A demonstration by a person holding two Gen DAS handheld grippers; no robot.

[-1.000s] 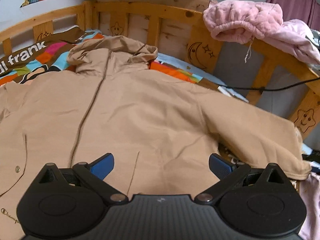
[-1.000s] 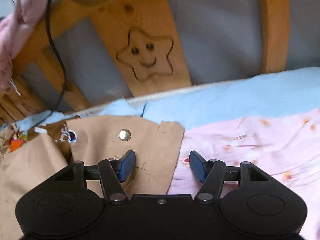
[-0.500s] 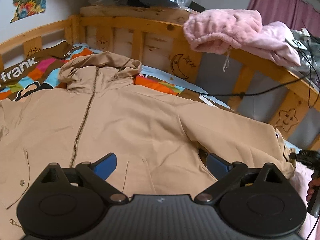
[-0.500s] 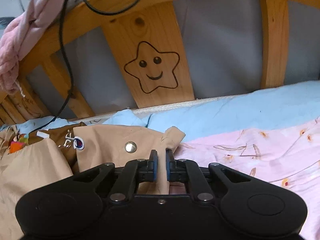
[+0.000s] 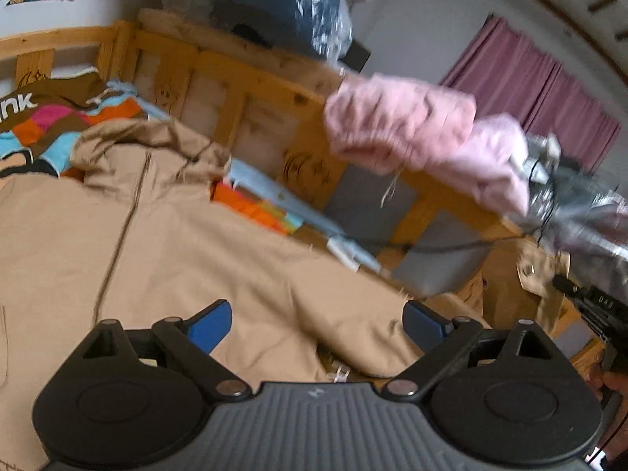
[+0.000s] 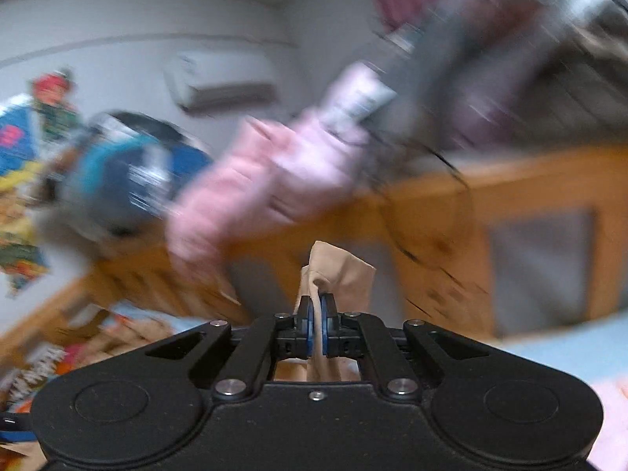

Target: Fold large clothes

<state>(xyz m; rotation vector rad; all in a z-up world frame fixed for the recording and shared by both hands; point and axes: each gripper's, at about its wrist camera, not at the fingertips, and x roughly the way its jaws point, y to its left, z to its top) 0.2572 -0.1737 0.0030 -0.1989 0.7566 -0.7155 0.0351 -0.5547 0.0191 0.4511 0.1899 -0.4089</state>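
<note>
A tan zip-up hooded jacket [image 5: 176,243] lies spread front-up on the bed, hood toward the wooden headboard. My left gripper [image 5: 318,322] hovers open above its lower right chest, with nothing between its blue pads. My right gripper [image 6: 316,314] is shut on the cuff [image 6: 337,274] of the jacket's right sleeve and holds it up in the air. In the left wrist view the raised cuff [image 5: 537,271] hangs at the far right beside the black right gripper [image 5: 588,306]. Both views are motion-blurred.
A wooden bed rail [image 5: 274,90] runs behind the jacket, with a pink fleece garment [image 5: 400,125] draped over it. A black cable [image 5: 451,245] crosses the rail. A colourful blanket [image 5: 51,125] lies beside the hood, and a plastic-wrapped bundle [image 5: 282,4] sits on the headboard.
My right gripper closed on the sleeve cuff and lifted it off the bed, tilting upward. The left gripper rose and tilted up, still open.
</note>
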